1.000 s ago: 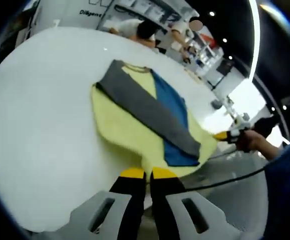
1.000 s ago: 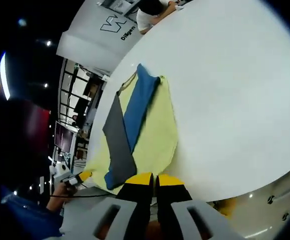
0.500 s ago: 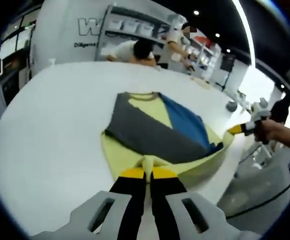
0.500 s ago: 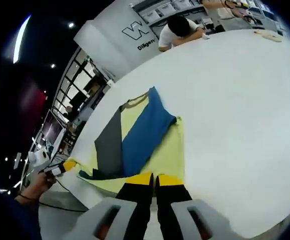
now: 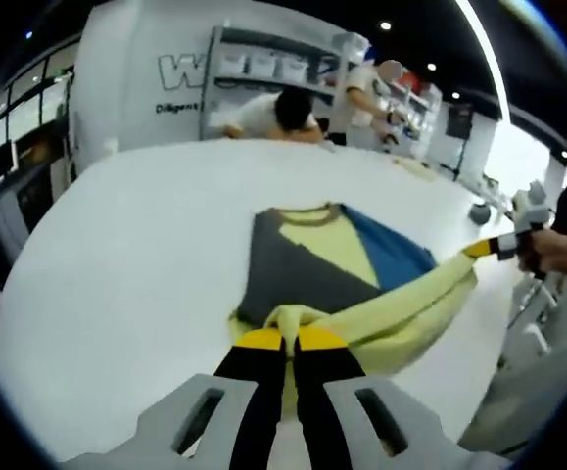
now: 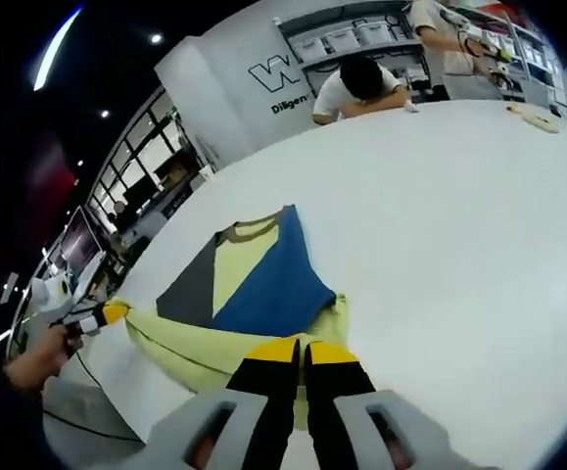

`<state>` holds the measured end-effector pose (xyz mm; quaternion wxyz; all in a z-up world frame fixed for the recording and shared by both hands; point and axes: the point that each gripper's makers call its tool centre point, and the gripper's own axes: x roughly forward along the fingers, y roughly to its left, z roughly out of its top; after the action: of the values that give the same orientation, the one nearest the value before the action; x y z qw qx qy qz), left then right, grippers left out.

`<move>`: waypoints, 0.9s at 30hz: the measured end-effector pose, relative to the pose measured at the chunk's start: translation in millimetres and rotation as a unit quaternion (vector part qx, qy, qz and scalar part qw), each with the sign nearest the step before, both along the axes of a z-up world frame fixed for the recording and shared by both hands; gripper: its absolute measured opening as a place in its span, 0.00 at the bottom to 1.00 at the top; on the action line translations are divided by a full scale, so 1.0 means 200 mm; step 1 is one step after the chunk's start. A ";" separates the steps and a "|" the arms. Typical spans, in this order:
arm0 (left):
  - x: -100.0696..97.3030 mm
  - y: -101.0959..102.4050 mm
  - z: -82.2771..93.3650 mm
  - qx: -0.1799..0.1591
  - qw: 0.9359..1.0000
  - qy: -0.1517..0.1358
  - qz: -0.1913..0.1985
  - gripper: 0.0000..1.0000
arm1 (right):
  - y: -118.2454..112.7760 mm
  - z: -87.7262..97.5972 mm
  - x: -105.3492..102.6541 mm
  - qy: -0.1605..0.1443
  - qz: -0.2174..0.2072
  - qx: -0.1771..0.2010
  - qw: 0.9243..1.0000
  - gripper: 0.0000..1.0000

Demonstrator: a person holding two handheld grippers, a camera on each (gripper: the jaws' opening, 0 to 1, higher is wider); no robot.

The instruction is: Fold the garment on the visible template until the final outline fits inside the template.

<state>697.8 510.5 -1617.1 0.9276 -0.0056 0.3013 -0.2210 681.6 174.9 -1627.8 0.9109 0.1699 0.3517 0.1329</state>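
A pale yellow garment (image 5: 312, 235) with a grey sleeve (image 5: 293, 279) and a blue sleeve (image 5: 391, 257) folded across it lies on a white table (image 5: 126, 255). Its bottom hem (image 5: 401, 308) is lifted off the table and stretched between both grippers. My left gripper (image 5: 285, 339) is shut on one hem corner. My right gripper (image 6: 303, 350) is shut on the other hem corner of the garment (image 6: 249, 269), with the hem (image 6: 180, 343) raised. The right gripper (image 5: 489, 247) also shows at the right in the left gripper view, and the left gripper (image 6: 102, 315) at the left in the right gripper view.
The white table (image 6: 440, 225) spreads wide around the garment. People (image 5: 273, 110) lean over its far side before shelving and a white wall with lettering. A hand (image 6: 38, 357) and a cable hang off the near edge.
Both grippers have lifted the bottom hem off the table and carried it toward the collar, so the lower part of the garment now arches over the folded sleeves.
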 end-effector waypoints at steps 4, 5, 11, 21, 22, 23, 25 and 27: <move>0.07 -0.01 0.01 0.015 1.000 -0.009 -0.004 0.00 | 0.00 0.00 0.07 -0.008 -0.001 -0.014 1.000 0.00; 0.08 -0.01 0.01 0.016 1.000 -0.009 -0.004 0.00 | 0.00 0.00 0.09 -0.011 -0.002 -0.016 1.000 0.00; 0.20 -0.02 0.02 0.020 1.000 -0.020 0.002 0.00 | 0.01 0.02 0.20 -0.020 -0.009 -0.024 0.999 0.00; 0.30 0.00 0.01 0.025 0.999 -0.025 0.006 0.00 | 0.02 0.02 0.31 -0.026 -0.011 -0.029 0.999 0.00; 0.31 0.00 0.01 0.025 0.999 -0.025 0.006 0.00 | 0.02 0.03 0.32 -0.026 -0.012 -0.029 0.999 0.00; 0.32 0.00 0.01 0.025 0.999 -0.025 0.006 0.00 | 0.02 0.03 0.33 -0.027 -0.013 -0.028 0.999 0.00; 0.33 0.00 0.01 0.026 0.999 -0.026 0.007 0.00 | 0.02 0.03 0.38 -0.027 -0.013 -0.028 0.999 0.00; 0.34 0.00 0.01 0.026 0.999 -0.026 0.007 0.00 | 0.01 0.03 0.40 -0.028 -0.013 -0.028 0.999 0.00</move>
<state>766.8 511.2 -1614.6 0.9366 0.0223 0.2824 -0.2064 760.6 177.6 -1621.4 0.9265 0.1455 0.3273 0.1156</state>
